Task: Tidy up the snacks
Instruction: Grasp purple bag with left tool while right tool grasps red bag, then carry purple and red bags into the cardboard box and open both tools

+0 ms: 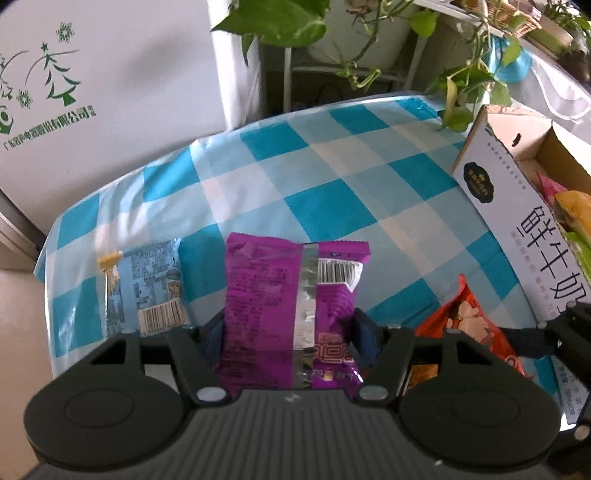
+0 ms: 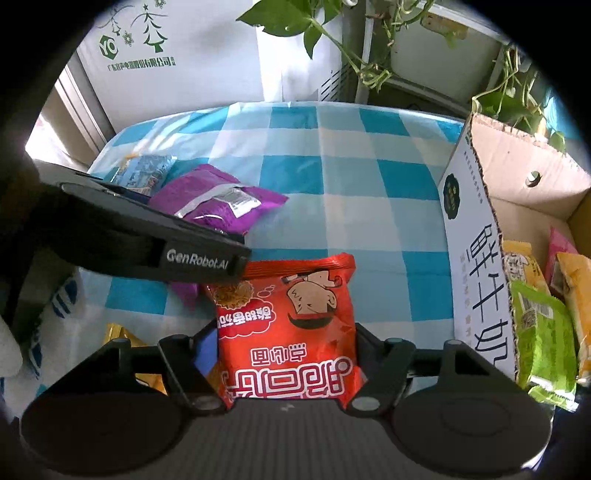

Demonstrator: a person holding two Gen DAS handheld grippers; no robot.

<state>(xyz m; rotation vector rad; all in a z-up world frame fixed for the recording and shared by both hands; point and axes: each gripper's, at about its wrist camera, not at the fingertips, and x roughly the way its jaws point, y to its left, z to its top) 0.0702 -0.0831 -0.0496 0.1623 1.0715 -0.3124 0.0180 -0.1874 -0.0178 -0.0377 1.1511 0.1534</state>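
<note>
Purple snack bag clamped in left tool, red snack bag clamped in right tool, cardboard box beside.

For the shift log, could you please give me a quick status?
Left claw shut on purple foil snack packet. Right claw shut on red snack bag. Open cardboard box right, unobstructed.

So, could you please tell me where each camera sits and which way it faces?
Left wrist: on the left tongs, facing along them over the checked table; they clamp a purple bag.
Right wrist: on the right tongs, facing the same way; they clamp a red bag, left tongs crossing in.
Shared: both bags, the blue bag, the carton, the plants.
</note>
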